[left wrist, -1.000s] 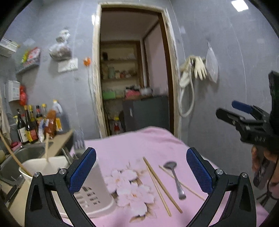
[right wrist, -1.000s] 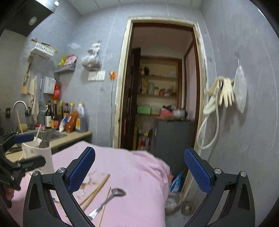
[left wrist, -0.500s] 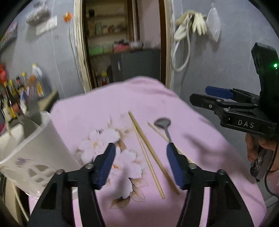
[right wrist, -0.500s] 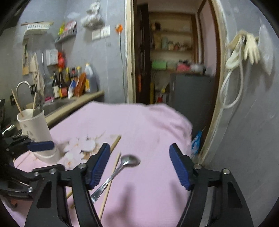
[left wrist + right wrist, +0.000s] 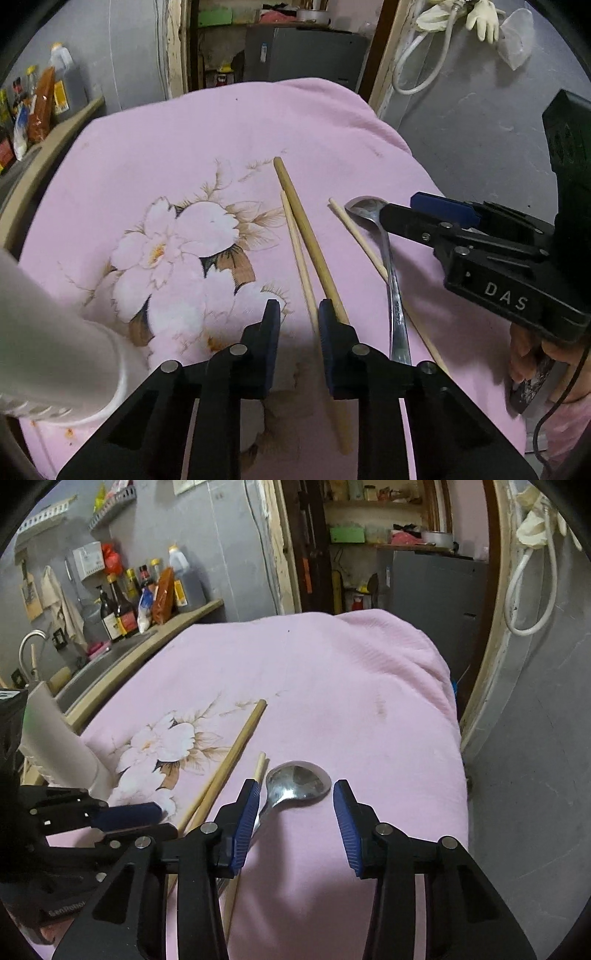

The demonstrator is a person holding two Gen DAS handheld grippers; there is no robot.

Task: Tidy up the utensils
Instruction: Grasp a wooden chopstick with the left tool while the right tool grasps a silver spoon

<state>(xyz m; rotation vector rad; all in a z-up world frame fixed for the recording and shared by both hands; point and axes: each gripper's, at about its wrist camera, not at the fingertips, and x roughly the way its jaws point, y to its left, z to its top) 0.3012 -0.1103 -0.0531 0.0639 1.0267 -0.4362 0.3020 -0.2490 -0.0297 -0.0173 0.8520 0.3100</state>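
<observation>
- Lying loose on the pink cloth (image 5: pixel 229 122) that covers the desk, every visible utensil is unsorted: a thick chopstick (image 5: pixel 308 242), a thinner chopstick (image 5: pixel 298 258) just left of it, a third thin chopstick (image 5: pixel 360 240) farther right, and a metal spoon (image 5: pixel 295 784) crossing over that third stick.
- The white utensil holder (image 5: pixel 48 354) stands at the near left edge of the cloth; its contents are not visible in these views.
- The left gripper (image 5: pixel 295 325) is closing. Its jaws are narrow and straddle the thinner chopstick, with the thick one running behind the right finger; no pad contact is evident.
- The right gripper (image 5: pixel 295 812) is closing at medium width over the spoon neck; the pads are not yet touching it.
- Judgement: the task is at an early stage. Four items remain to be lifted and placed, probably in the holder.
</observation>
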